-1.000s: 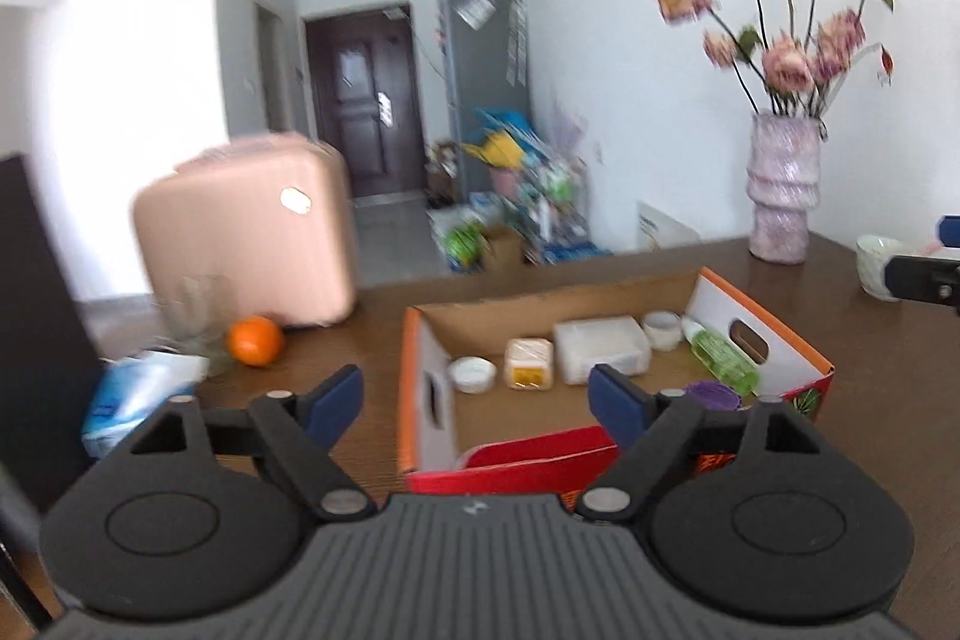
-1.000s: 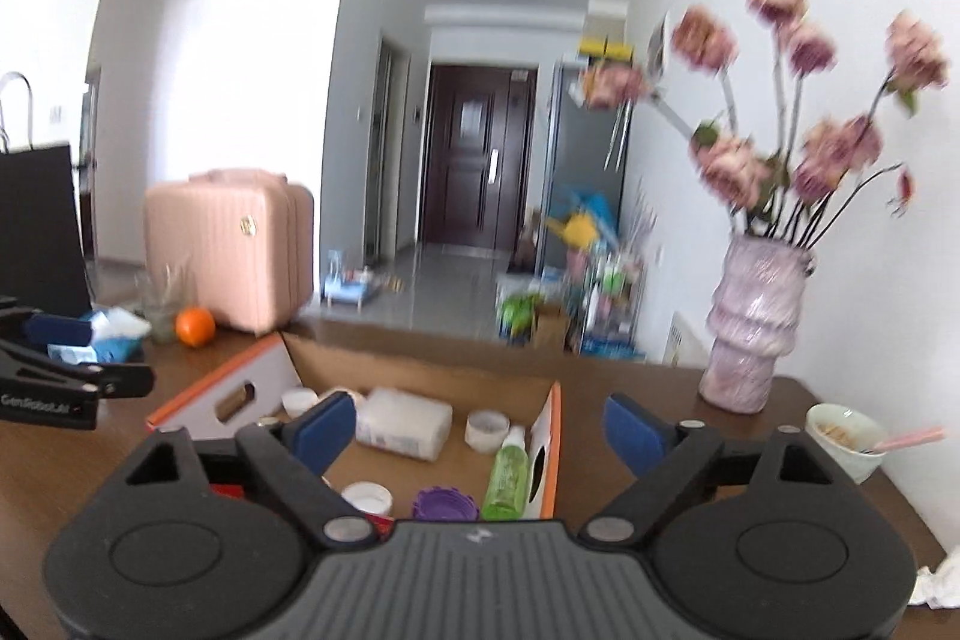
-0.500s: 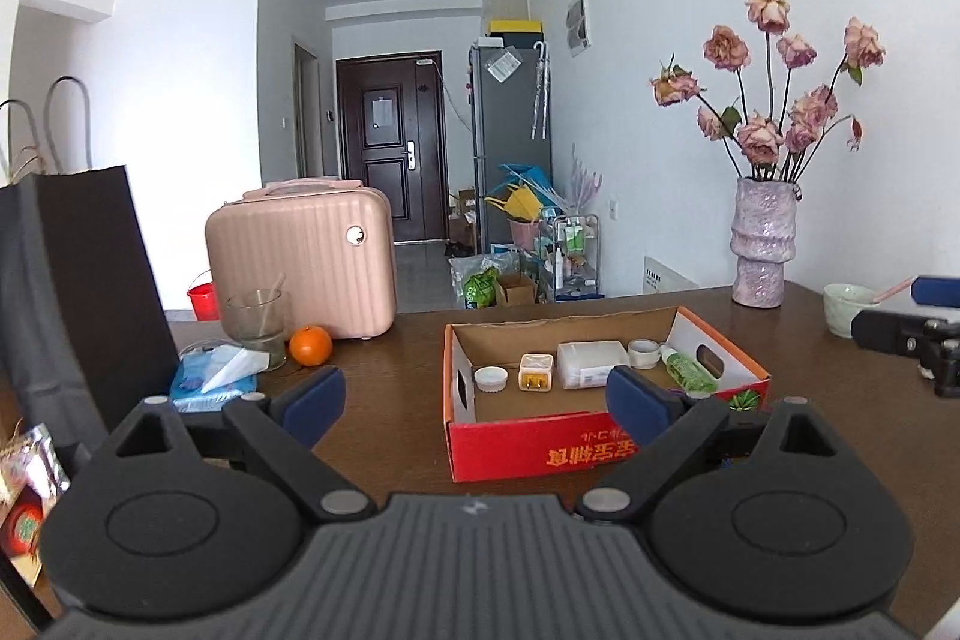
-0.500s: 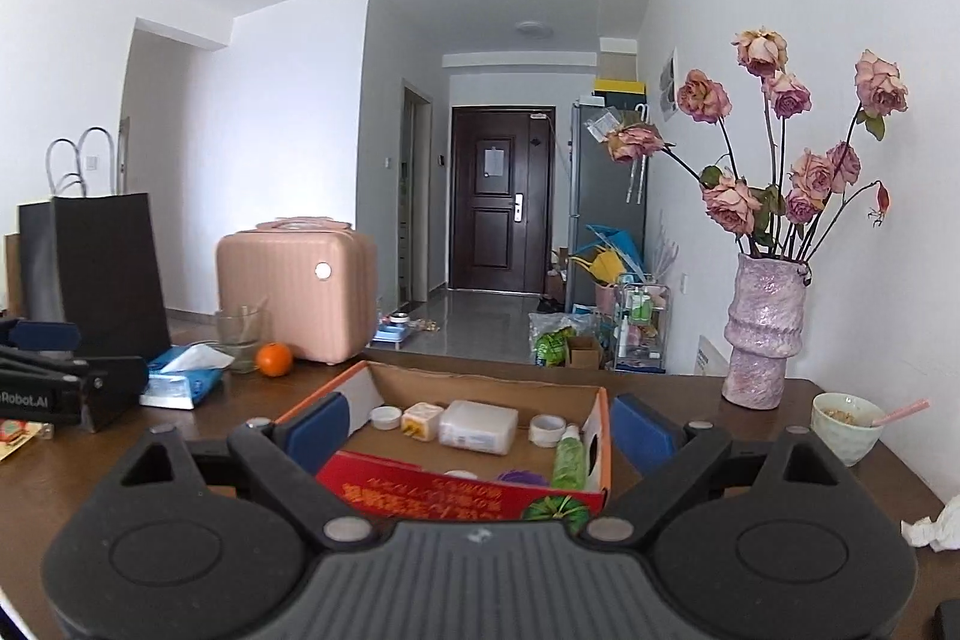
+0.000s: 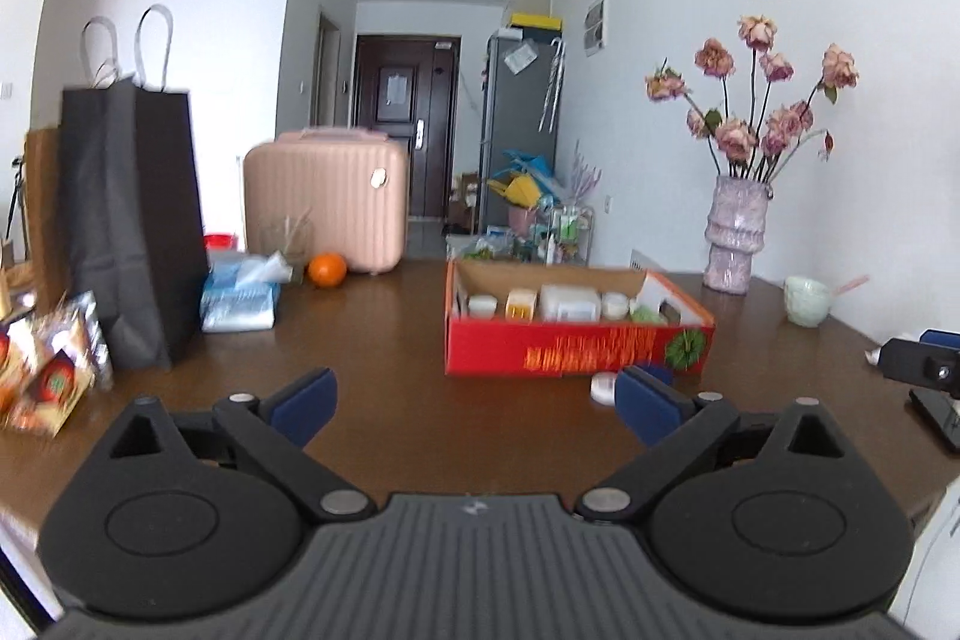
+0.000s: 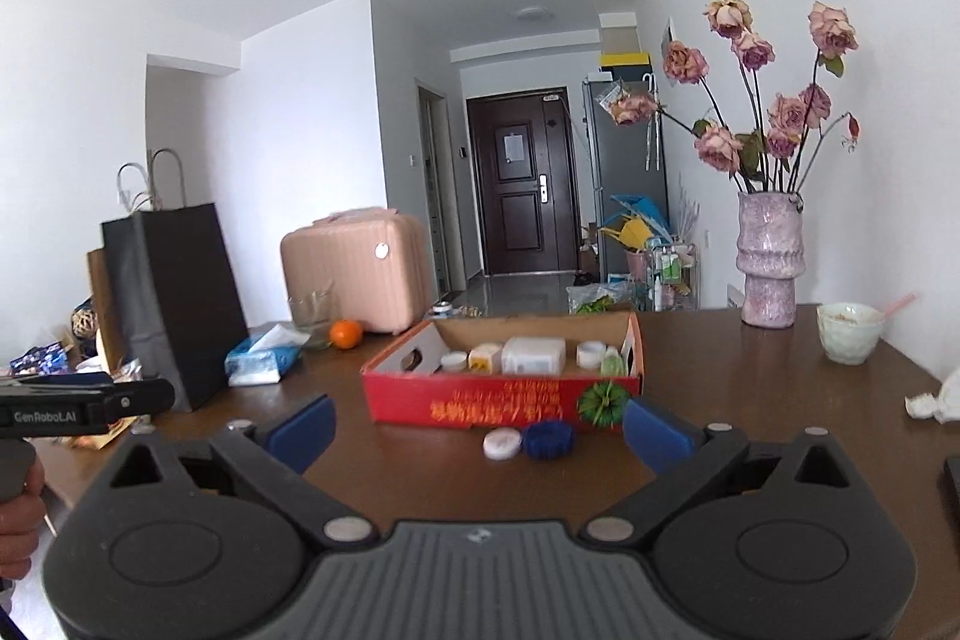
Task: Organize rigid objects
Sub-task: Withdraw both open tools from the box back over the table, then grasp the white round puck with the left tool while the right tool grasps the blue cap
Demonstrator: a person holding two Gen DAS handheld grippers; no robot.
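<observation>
Both grippers point nearly level, tipped slightly down over the near edge of the brown desk, the left gripper and right gripper each with blue fingers spreading wider and nothing between them. Just past them a white cap and a blue ridged cap lie touching, against the near wall of the red cardboard box, which holds small containers along its far side. Compared with a second ago, both grippers have drawn back from the box, which now looks farther, and the two caps have come into sight.
</observation>
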